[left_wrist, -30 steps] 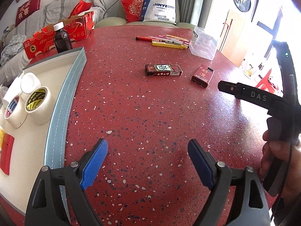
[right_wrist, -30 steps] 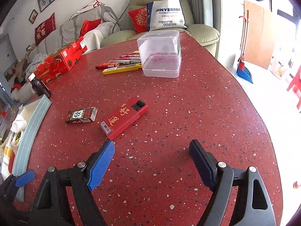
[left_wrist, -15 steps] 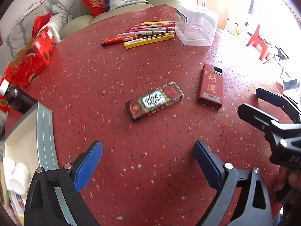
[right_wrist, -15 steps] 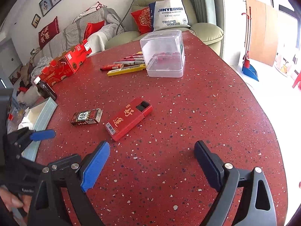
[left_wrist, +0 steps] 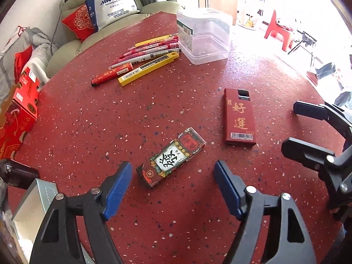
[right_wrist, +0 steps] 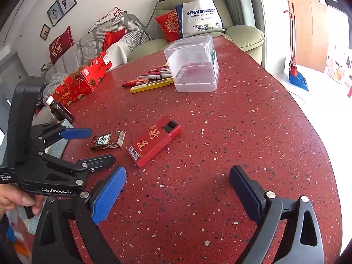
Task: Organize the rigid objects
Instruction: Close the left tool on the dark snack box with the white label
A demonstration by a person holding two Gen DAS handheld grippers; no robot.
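Left hand-held gripper closing, straddling patterned box

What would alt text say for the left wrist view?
An open blue-padded tool hangs over a red speckled table, just short of a small patterned box. A red box lies beyond, with pens and a clear container farther back.

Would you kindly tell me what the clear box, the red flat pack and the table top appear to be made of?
Clear box: probably rigid plastic, see-through and slightly frosted; the pens show through it.
Red flat pack: likely printed card, smooth, with sharp folded edges, gold lettering and a barcode.
Table top: hard red surface with pale flecks, glossy under the window light; stone or a composite, uncertain.
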